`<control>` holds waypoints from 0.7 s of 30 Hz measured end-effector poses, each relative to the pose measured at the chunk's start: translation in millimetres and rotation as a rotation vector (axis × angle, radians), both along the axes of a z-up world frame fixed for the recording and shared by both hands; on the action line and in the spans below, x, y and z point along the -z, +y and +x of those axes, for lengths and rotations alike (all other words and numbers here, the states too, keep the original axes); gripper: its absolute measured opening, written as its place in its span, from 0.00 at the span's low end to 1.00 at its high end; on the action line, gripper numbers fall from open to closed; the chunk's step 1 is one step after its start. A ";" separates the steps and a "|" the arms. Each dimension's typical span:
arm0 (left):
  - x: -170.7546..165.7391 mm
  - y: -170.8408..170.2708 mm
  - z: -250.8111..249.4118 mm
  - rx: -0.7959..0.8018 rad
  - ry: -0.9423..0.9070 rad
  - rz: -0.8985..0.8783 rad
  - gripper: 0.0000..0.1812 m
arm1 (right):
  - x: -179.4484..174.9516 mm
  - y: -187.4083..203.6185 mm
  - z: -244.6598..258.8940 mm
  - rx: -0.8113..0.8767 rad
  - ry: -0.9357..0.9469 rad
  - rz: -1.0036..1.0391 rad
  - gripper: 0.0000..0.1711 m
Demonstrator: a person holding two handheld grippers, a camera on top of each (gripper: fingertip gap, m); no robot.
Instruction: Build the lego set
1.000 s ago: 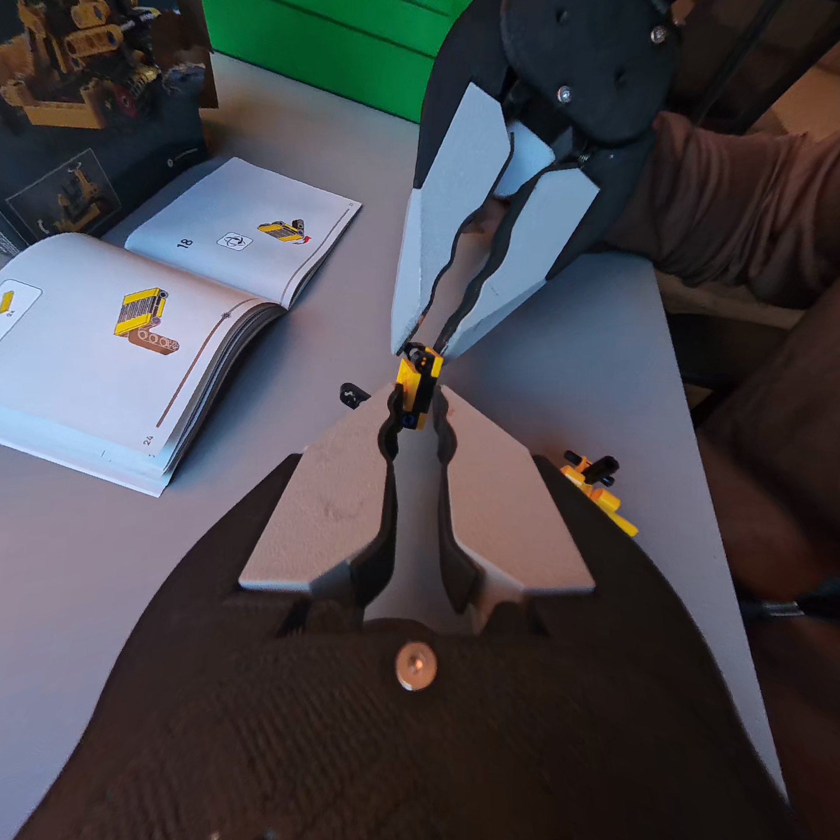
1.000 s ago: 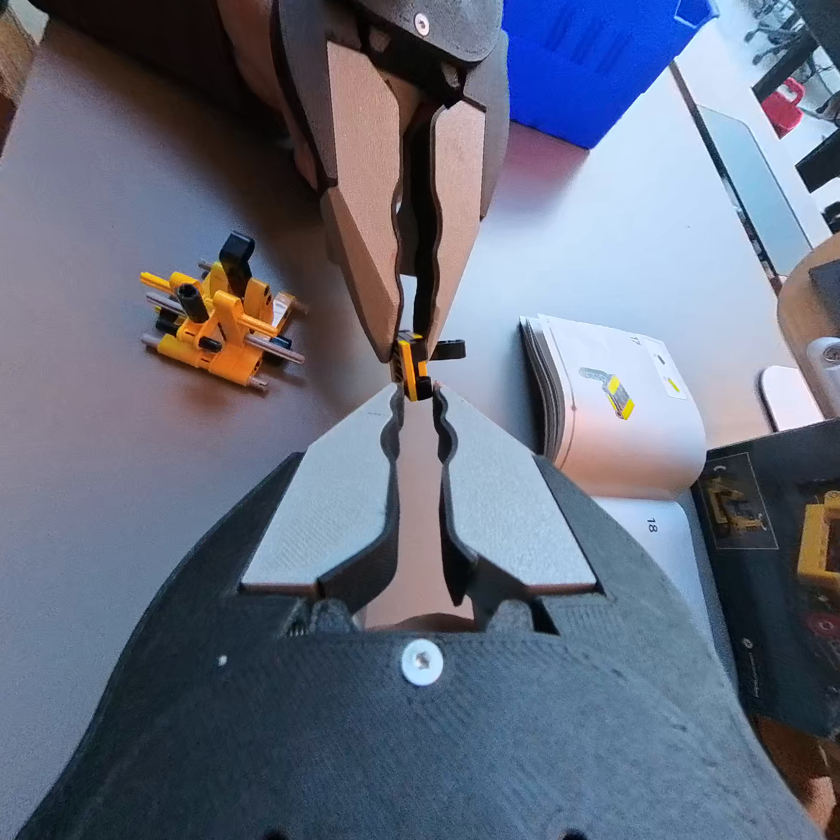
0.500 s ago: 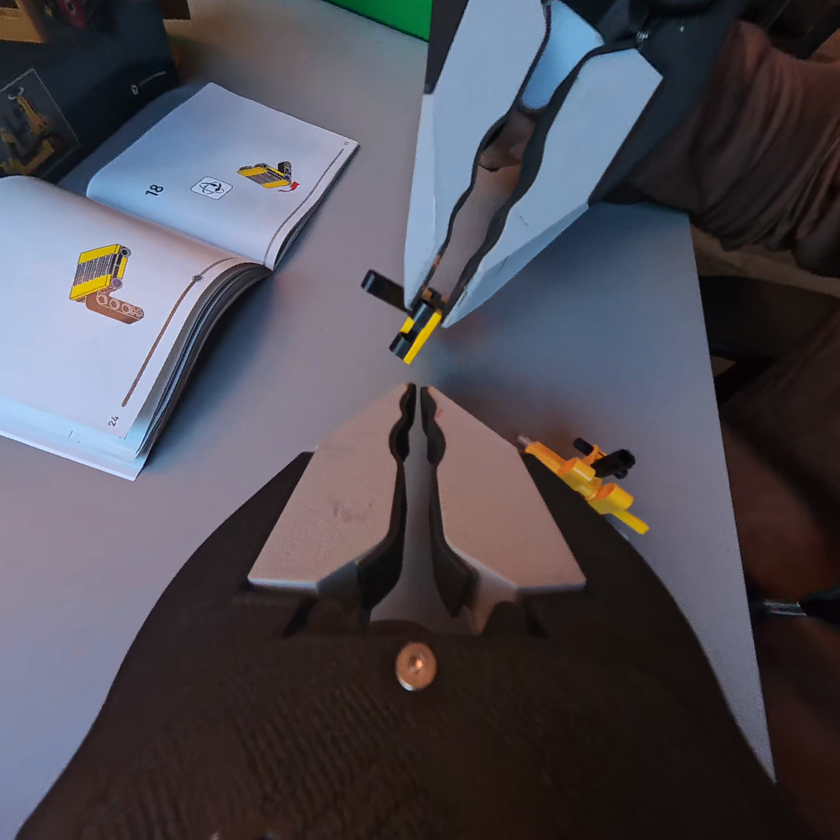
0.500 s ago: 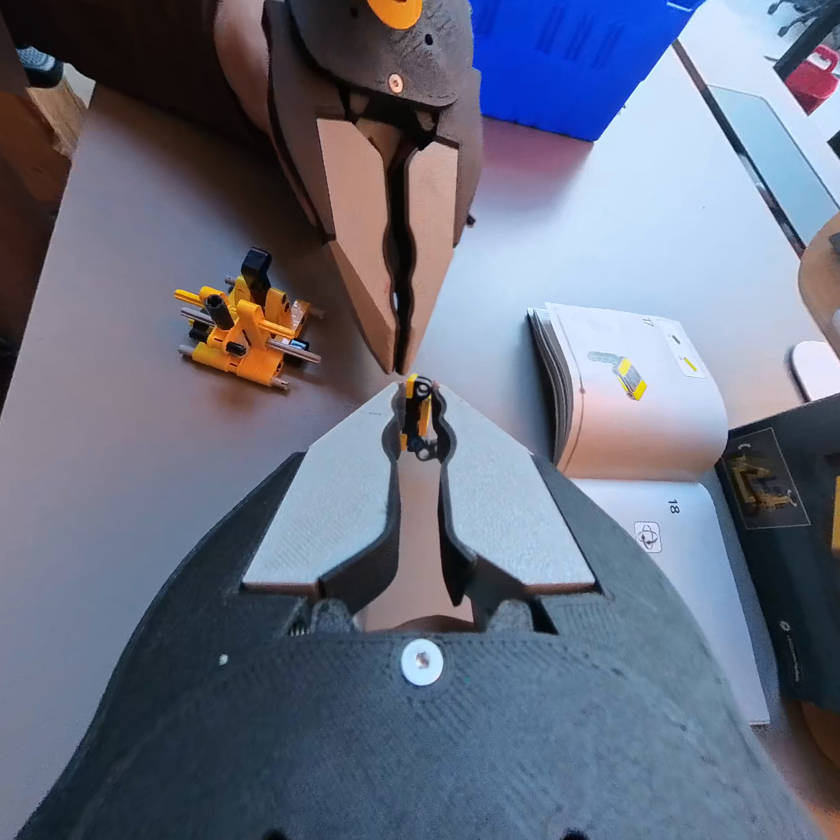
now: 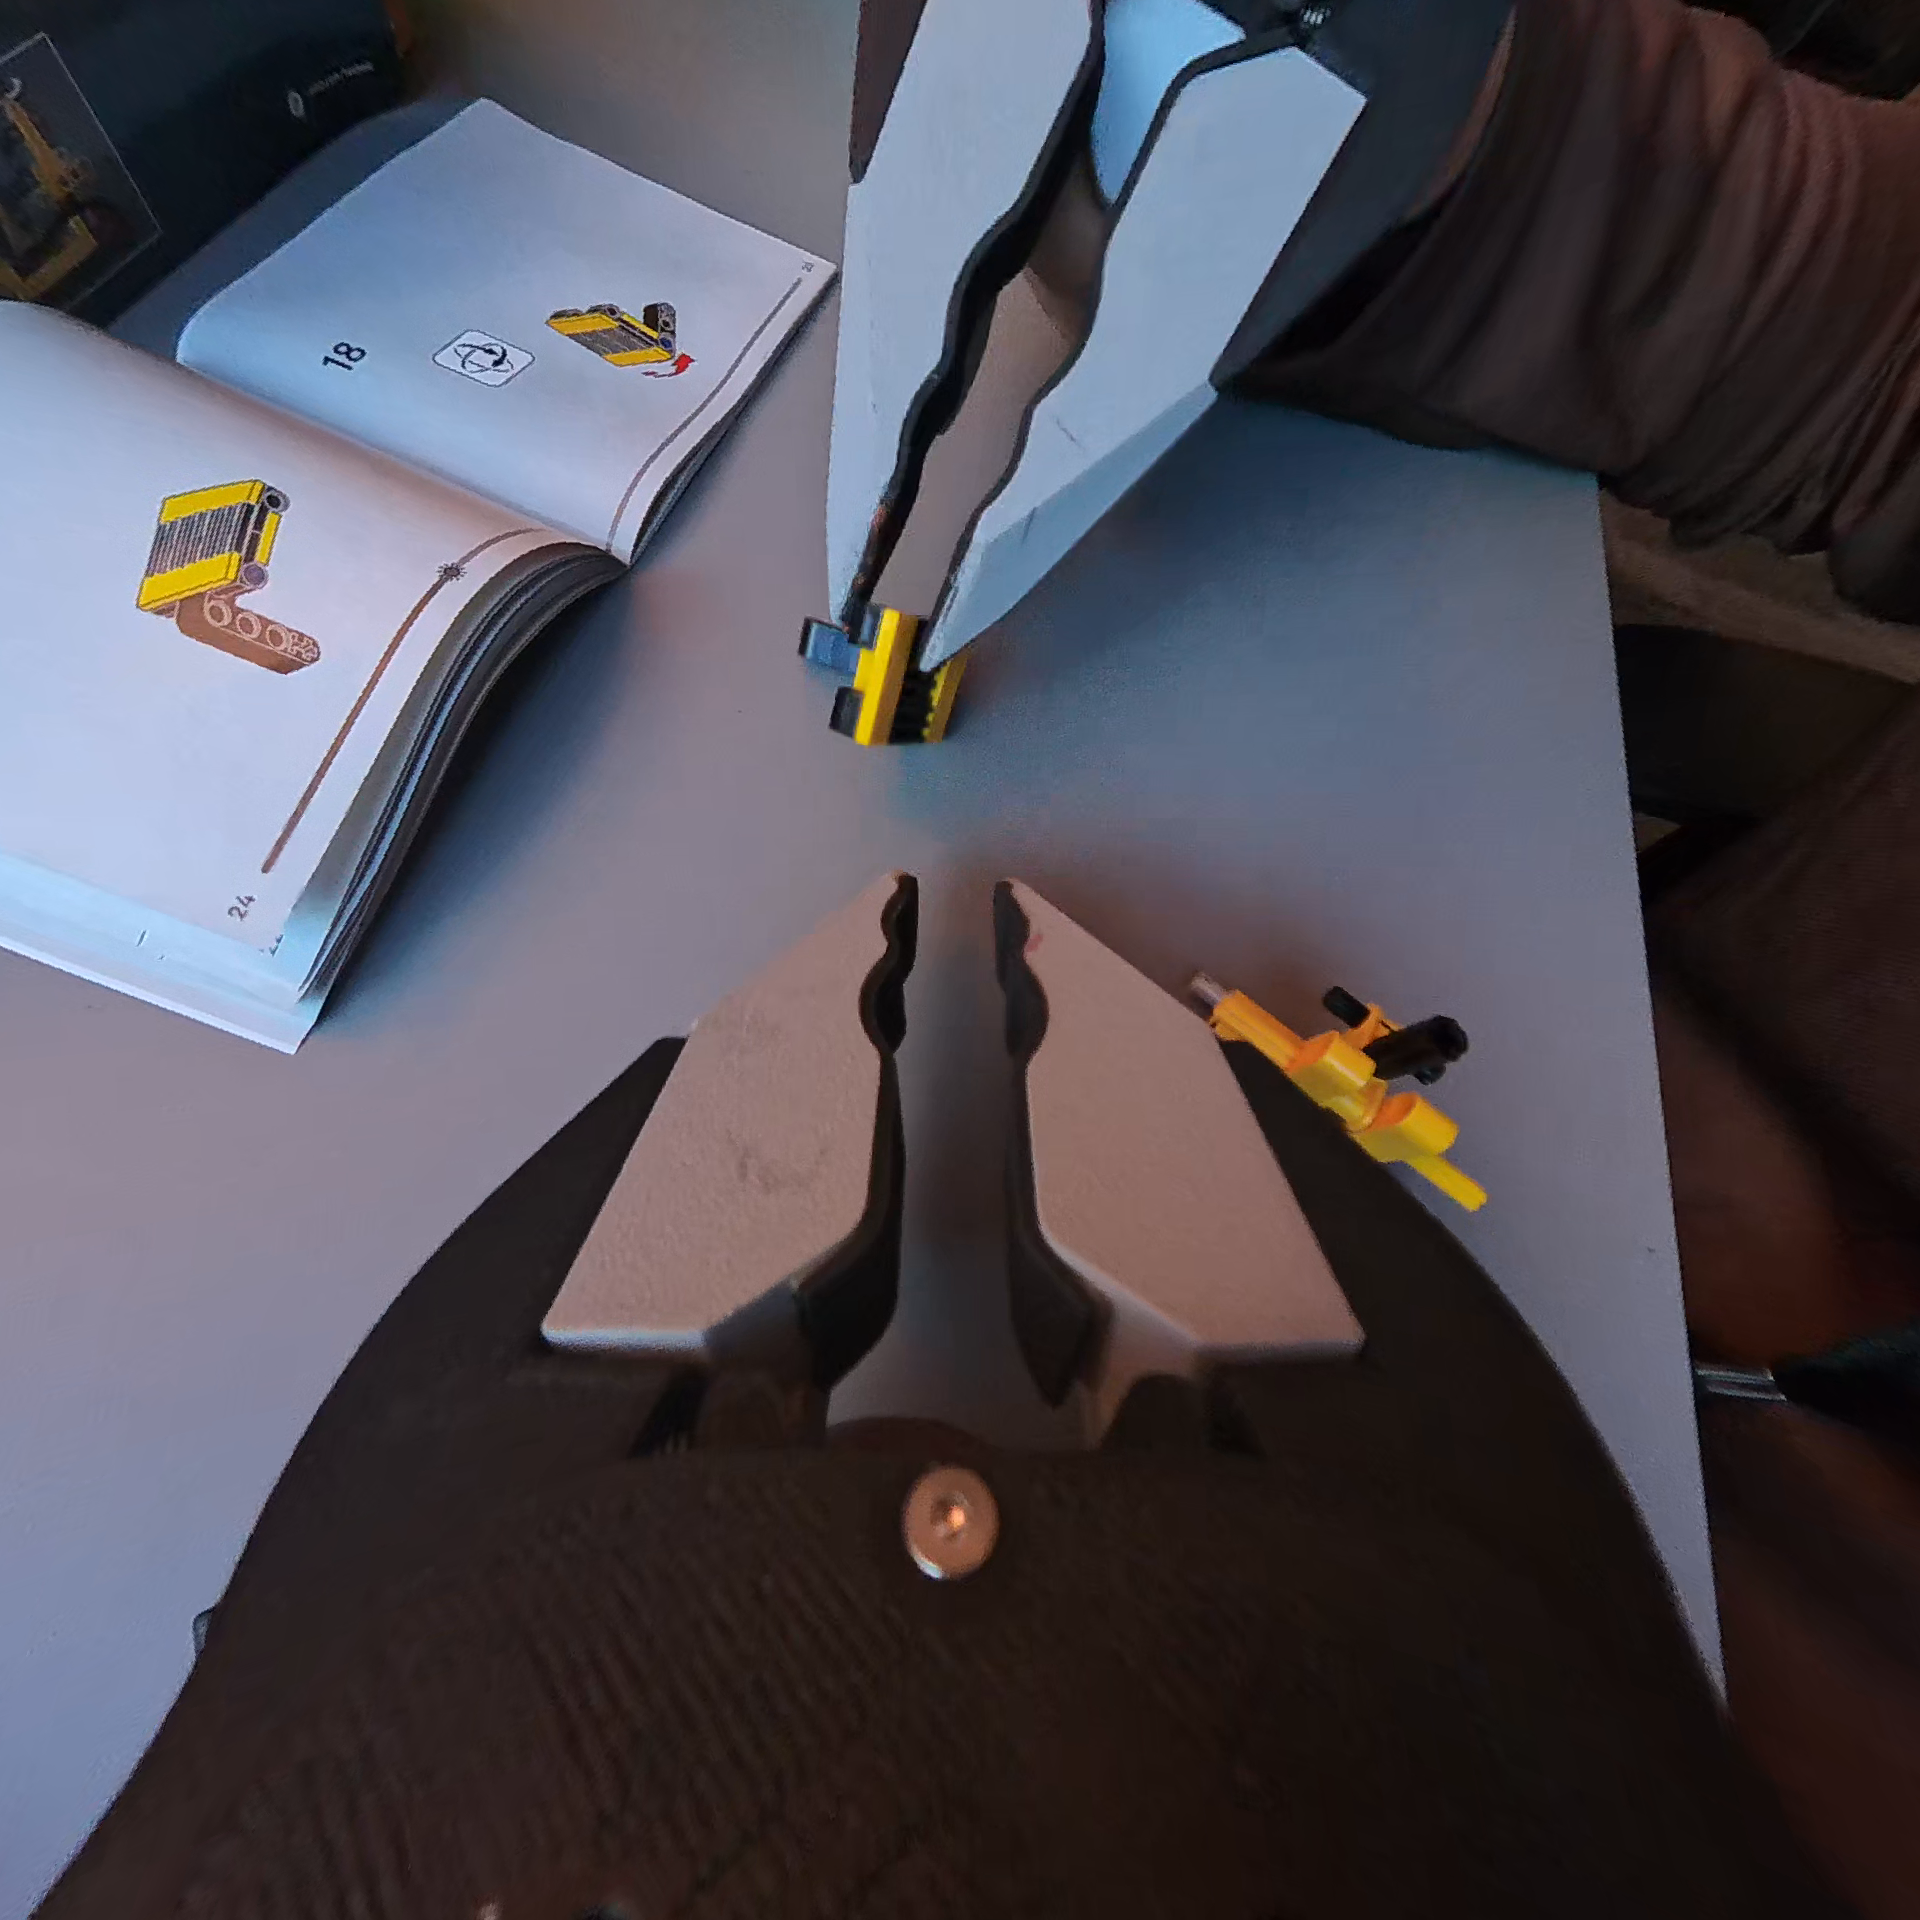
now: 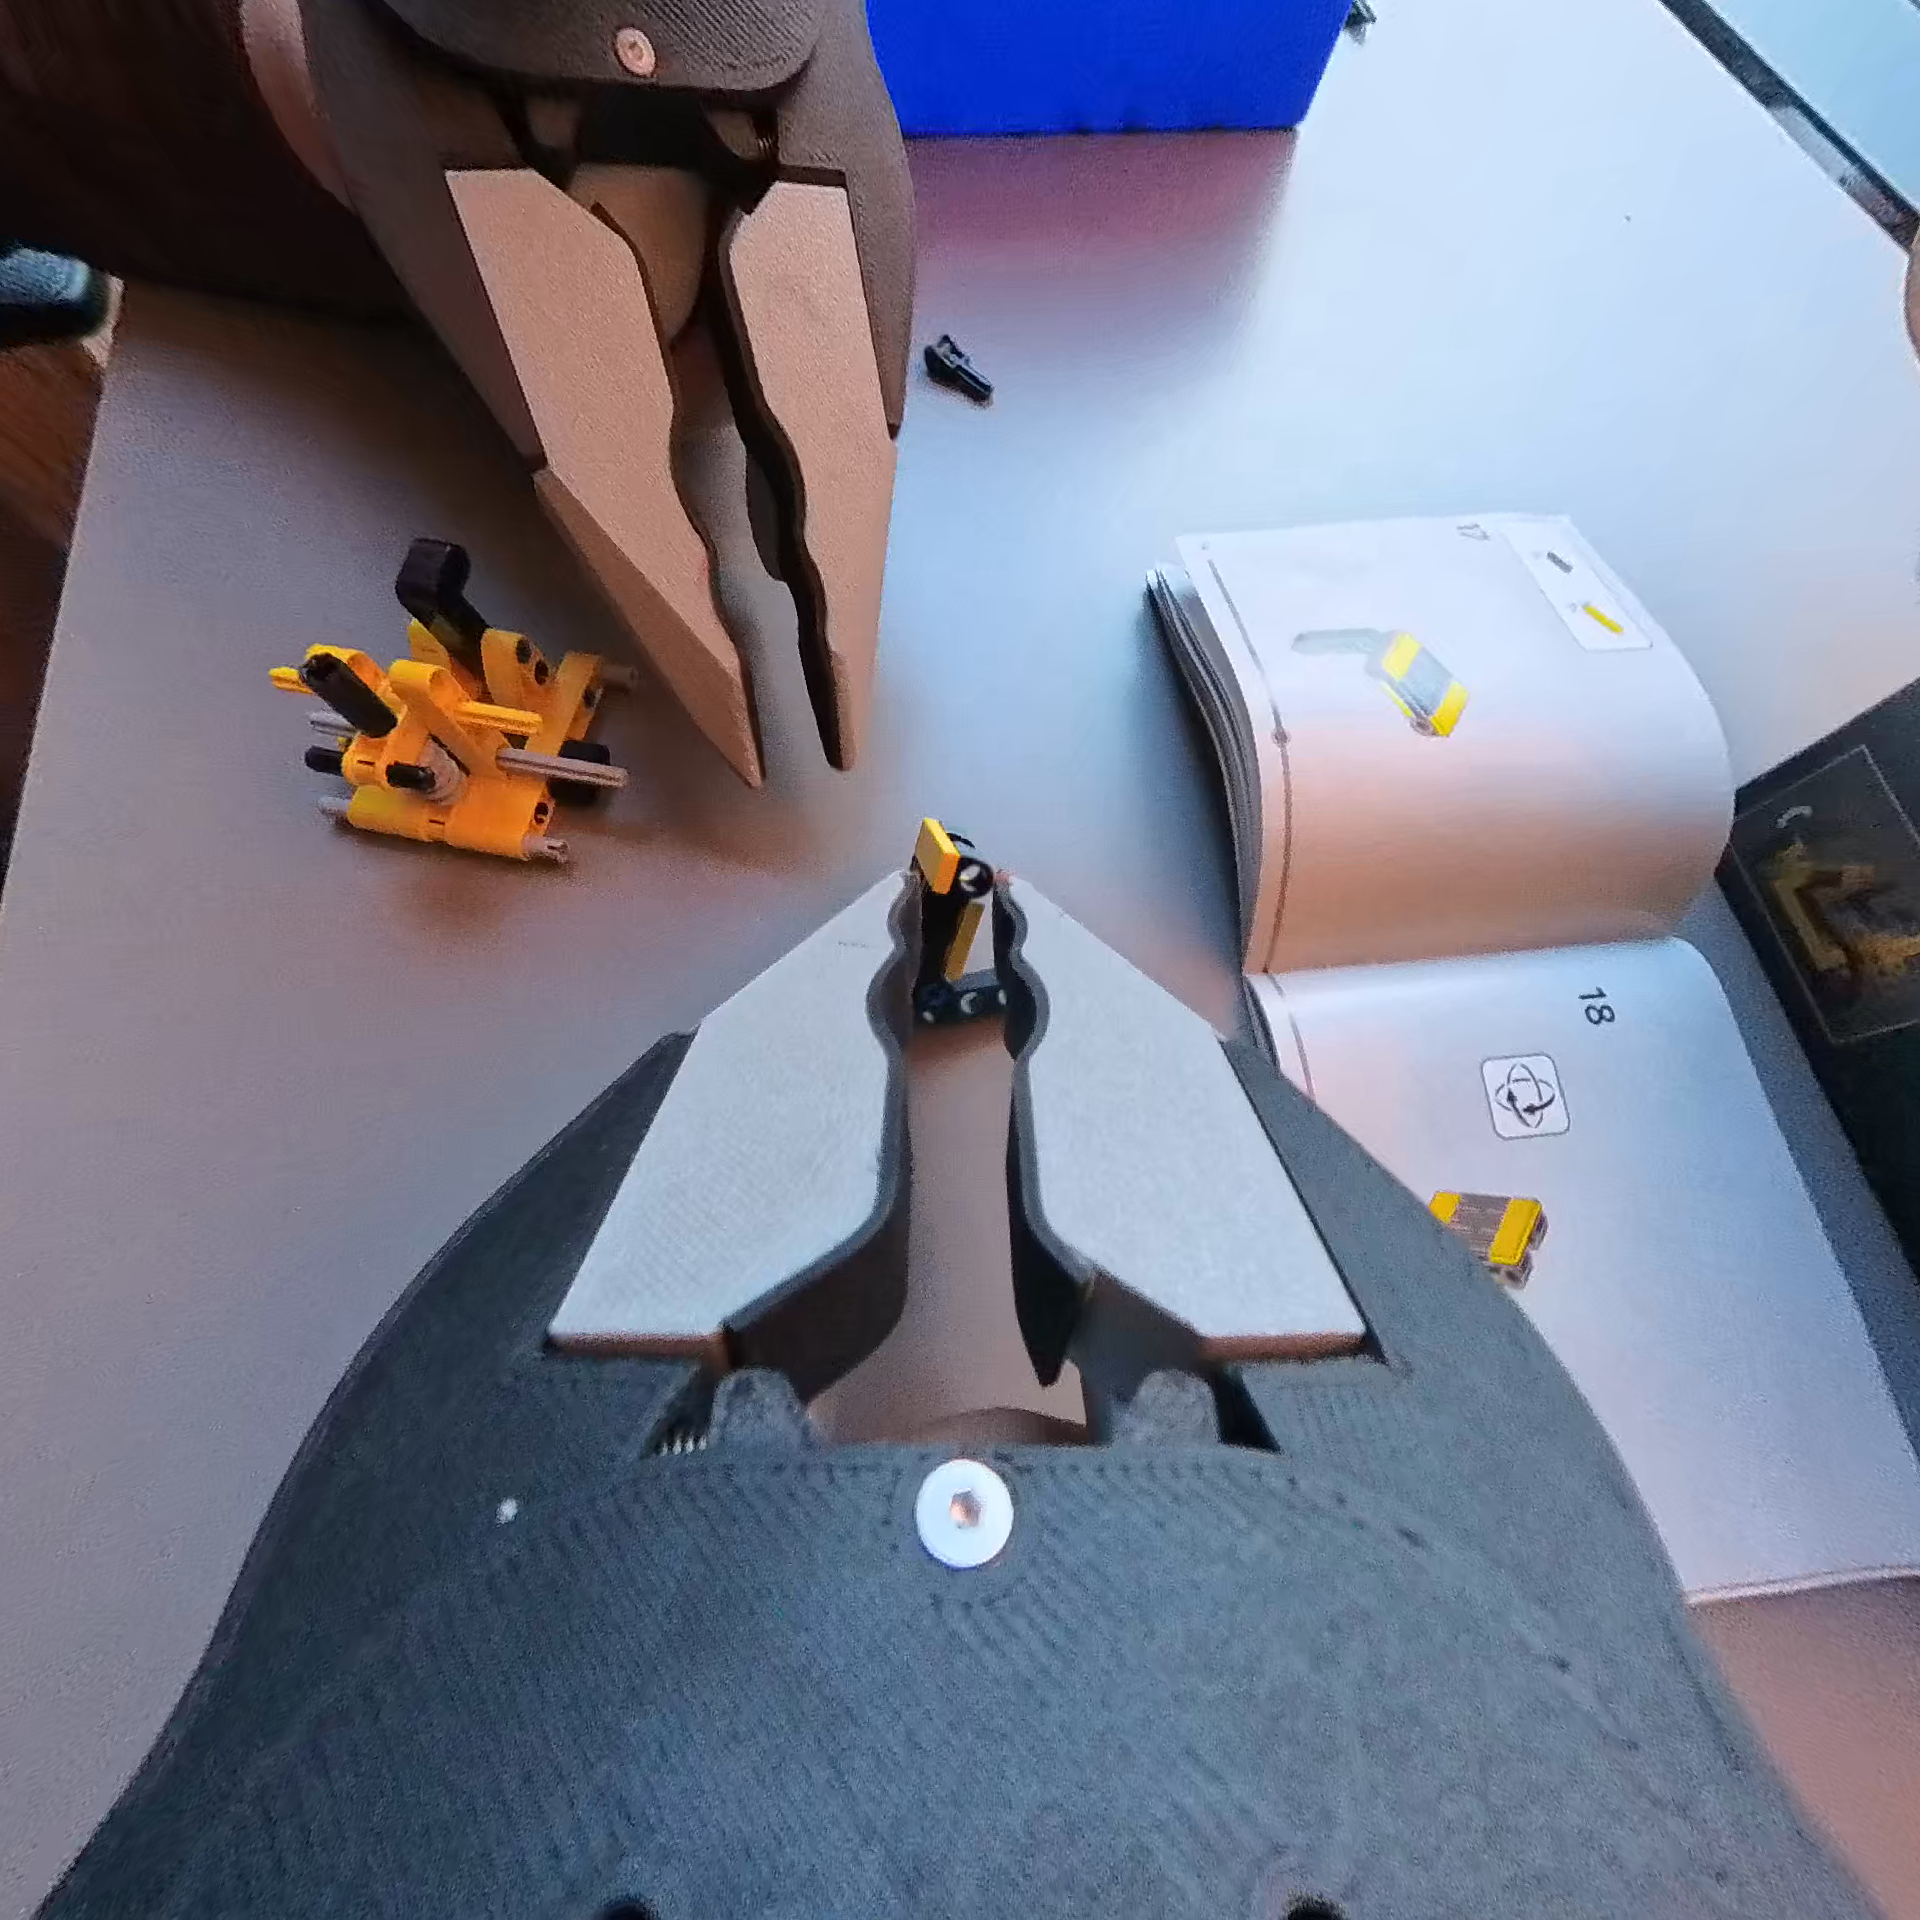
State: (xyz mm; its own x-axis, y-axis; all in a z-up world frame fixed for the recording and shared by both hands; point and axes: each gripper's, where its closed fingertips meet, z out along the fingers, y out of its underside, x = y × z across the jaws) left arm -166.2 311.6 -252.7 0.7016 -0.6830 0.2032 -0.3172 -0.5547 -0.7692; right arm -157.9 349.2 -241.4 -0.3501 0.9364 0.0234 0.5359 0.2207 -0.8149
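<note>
- Left wrist view: left gripper [image 5: 954,894] empty, fingers slightly apart over the table [image 5: 623,1143]; across from it the right gripper [image 5: 896,623] pinches the yellow-black piece [image 5: 894,681].
- Right wrist view: right gripper [image 6: 951,883] clamped on that light, rigid piece [image 6: 948,914]; small and probably slippery, so grip its flat sides; yellow assembly [image 6: 457,727] sits apart.

Two lego assemblies [image 6: 457,727] [image 6: 948,914] (one booklet [image 6: 1455,748])

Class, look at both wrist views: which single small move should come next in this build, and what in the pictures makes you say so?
Probably carry the small yellow-and-black piece, clamped in the right gripper, toward the yellow assembly on the table. The left gripper is open and empty, so it could steady that assembly. Whether the piece joins there, the open booklet would have to confirm.
</note>
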 end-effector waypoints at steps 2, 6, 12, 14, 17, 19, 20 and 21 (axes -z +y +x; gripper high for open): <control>0.0 -0.5 -0.2 0.000 0.001 0.001 0.07 | 6.4 5.4 3.1 0.010 -0.033 0.002 0.06; 0.7 -1.5 -1.2 -0.001 0.003 -0.003 0.07 | 17.5 10.9 6.9 0.011 -0.067 0.029 0.05; 0.3 2.7 -6.0 -0.040 -0.011 -0.011 0.13 | -11.8 -12.6 -2.3 -0.076 0.107 -0.051 0.05; -5.3 5.5 -7.1 -0.047 -0.041 0.012 0.13 | -23.1 -22.0 -4.1 -0.112 0.162 -0.116 0.05; -27.0 7.8 -3.6 -0.026 -0.125 0.129 0.13 | -35.2 -30.0 -5.8 -0.145 0.221 -0.196 0.05; -35.9 5.2 1.5 0.000 -0.163 0.172 0.11 | -39.1 -29.0 -7.1 -0.139 0.246 -0.203 0.05; -38.2 3.6 4.2 0.012 -0.177 0.180 0.11 | -42.1 -30.2 -7.1 -0.146 0.271 -0.198 0.05; -40.4 1.5 7.2 0.027 -0.192 0.187 0.09 | -44.8 -32.9 -6.4 -0.160 0.295 -0.189 0.05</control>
State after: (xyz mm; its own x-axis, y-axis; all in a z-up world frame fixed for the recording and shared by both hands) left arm -159.0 313.2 -212.3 0.6433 -0.7392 0.1993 -0.1687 -0.3908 -0.9049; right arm -164.4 316.4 -196.5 -0.4964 0.8678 -0.0226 0.2431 0.1140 -0.9633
